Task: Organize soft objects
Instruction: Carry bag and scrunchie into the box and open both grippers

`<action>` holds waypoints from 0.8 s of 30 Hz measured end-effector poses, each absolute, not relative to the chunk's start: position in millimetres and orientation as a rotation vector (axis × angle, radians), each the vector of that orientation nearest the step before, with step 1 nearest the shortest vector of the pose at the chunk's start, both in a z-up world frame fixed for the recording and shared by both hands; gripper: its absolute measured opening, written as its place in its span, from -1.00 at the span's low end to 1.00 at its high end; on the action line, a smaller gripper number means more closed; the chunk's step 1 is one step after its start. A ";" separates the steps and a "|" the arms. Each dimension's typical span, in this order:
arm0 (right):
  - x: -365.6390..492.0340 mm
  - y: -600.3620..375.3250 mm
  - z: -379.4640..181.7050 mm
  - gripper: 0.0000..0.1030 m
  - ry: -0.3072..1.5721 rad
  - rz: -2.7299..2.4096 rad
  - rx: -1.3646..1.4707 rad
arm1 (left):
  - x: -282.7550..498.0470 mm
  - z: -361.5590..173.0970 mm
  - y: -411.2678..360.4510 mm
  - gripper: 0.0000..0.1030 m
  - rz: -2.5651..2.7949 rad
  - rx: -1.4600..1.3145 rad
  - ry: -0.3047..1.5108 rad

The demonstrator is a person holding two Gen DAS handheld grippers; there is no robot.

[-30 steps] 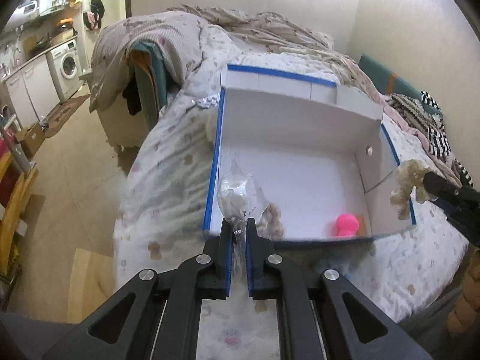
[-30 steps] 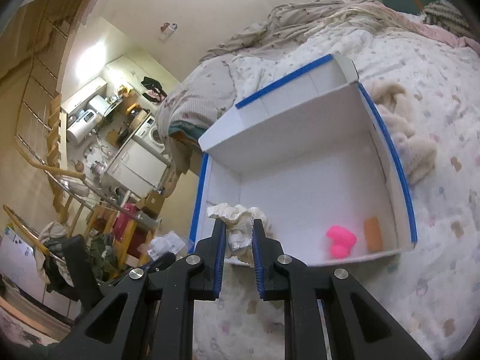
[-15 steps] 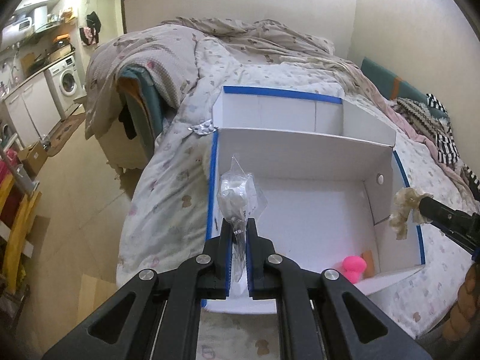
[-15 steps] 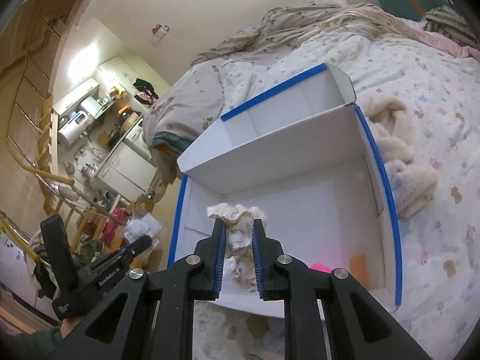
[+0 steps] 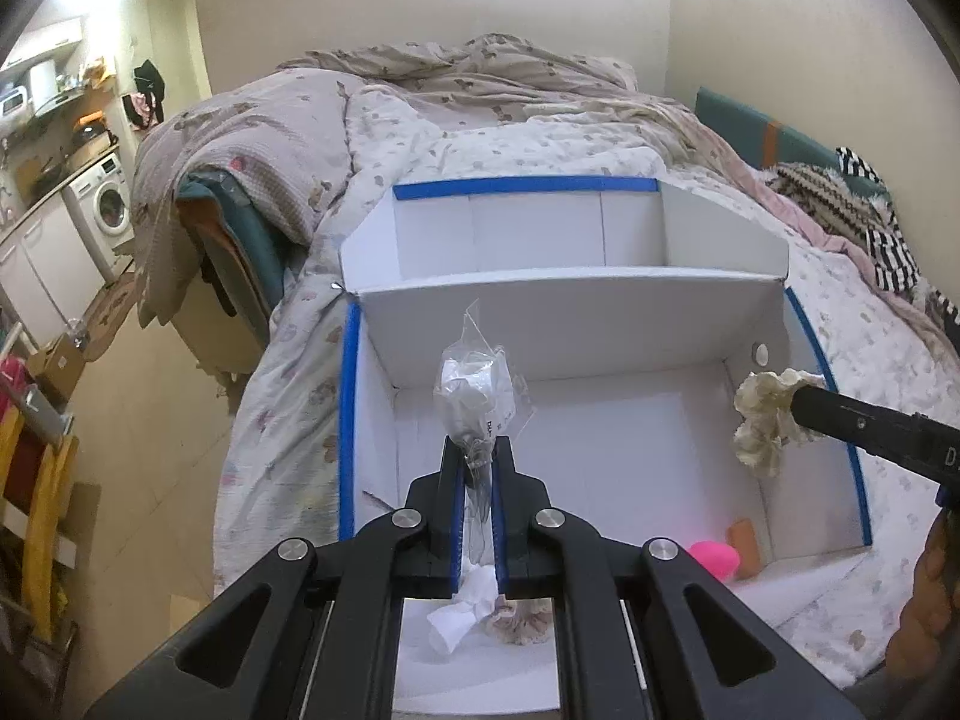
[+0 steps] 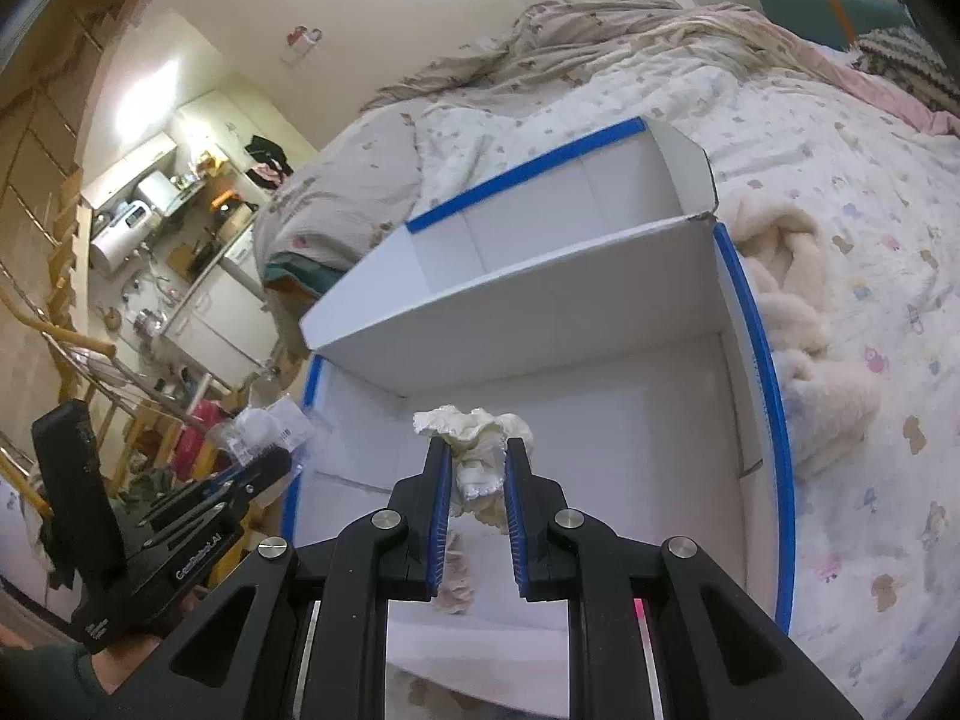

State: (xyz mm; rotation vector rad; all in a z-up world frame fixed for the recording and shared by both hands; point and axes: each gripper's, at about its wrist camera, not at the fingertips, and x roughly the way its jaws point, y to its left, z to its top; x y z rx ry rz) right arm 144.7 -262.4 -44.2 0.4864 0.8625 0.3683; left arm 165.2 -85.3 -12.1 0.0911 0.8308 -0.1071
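Note:
A white box with blue-taped edges (image 5: 606, 330) (image 6: 540, 306) lies open on the bed. My left gripper (image 5: 478, 450) is shut on a clear plastic bag with a soft white item (image 5: 474, 387), held over the box's left part. My right gripper (image 6: 477, 450) is shut on a cream scrunchie (image 6: 477, 441) over the box; the scrunchie also shows in the left wrist view (image 5: 765, 414). A pink soft item (image 5: 714, 558), an orange piece (image 5: 744, 543) and a crumpled white and beige item (image 5: 480, 612) lie in the box.
A cream fluffy cloth (image 6: 804, 324) lies on the patterned bedspread (image 6: 840, 138) right of the box. Striped clothes (image 5: 864, 222) lie at the bed's far right. A washing machine (image 5: 105, 207) and kitchen area stand left of the bed.
Both grippers have moved forward and higher over the box with their items still held. The box's inside now lies right under them.

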 end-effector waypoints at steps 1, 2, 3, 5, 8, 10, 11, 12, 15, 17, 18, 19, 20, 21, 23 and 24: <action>146.4 -261.1 -46.4 -0.63 0.868 0.365 0.479 | 167.2 -15.5 -86.4 -0.86 -0.107 0.094 0.835; 149.0 -259.4 -48.8 -0.63 0.875 0.358 0.466 | 169.3 -19.7 -86.8 -0.86 -0.105 0.096 0.842; 151.7 -257.3 -51.9 -0.63 0.885 0.350 0.449 | 171.4 -24.3 -86.5 -0.86 -0.103 0.094 0.851; 156.3 -254.0 -59.2 -0.63 0.906 0.335 0.422 | 174.2 -32.6 -86.0 -0.86 -0.101 0.088 0.865; 159.0 -251.6 -71.2 -0.63 0.948 0.303 0.401 | 179.7 -48.0 -88.2 -0.86 -0.093 0.096 0.891; 160.6 -248.7 -77.1 -0.63 0.974 0.282 0.378 | 182.6 -55.5 -89.9 -0.86 -0.097 0.110 0.907; 161.2 -248.0 -79.1 -0.63 0.982 0.277 0.372 | 183.8 -59.9 -90.9 -0.86 -0.093 0.122 0.917; 161.6 -247.4 -80.9 -0.63 0.990 0.274 0.370 | 184.9 -62.2 -90.6 -0.86 -0.091 0.124 0.923; 162.5 -245.4 -84.5 -0.63 1.011 0.267 0.358 | 188.2 -68.4 -89.0 -0.86 -0.083 0.107 0.949; 161.9 -243.3 -85.8 -0.63 1.018 0.271 0.352 | 190.5 -74.4 -89.1 -0.86 -0.079 0.100 0.972; 162.3 -242.4 -87.1 -0.63 1.027 0.268 0.342 | 189.9 -75.5 -89.4 -0.86 -0.078 0.103 0.976; 162.7 -241.8 -88.6 -0.63 1.037 0.264 0.337 | 190.0 -76.4 -90.3 -0.86 -0.078 0.108 0.979; 162.8 -241.4 -91.1 -0.63 1.049 0.262 0.340 | 190.3 -78.1 -91.7 -0.86 -0.079 0.117 0.981; 163.4 -241.2 -94.1 -0.63 1.064 0.257 0.341 | 189.5 -79.3 -91.6 -0.86 -0.081 0.121 0.982; 165.1 -241.4 -100.3 -0.63 1.093 0.243 0.328 | 189.6 -82.3 -93.7 -0.86 -0.089 0.126 0.993; 166.4 -242.3 -103.9 -0.63 1.107 0.233 0.327 | 189.1 -82.9 -94.2 -0.86 -0.091 0.126 0.996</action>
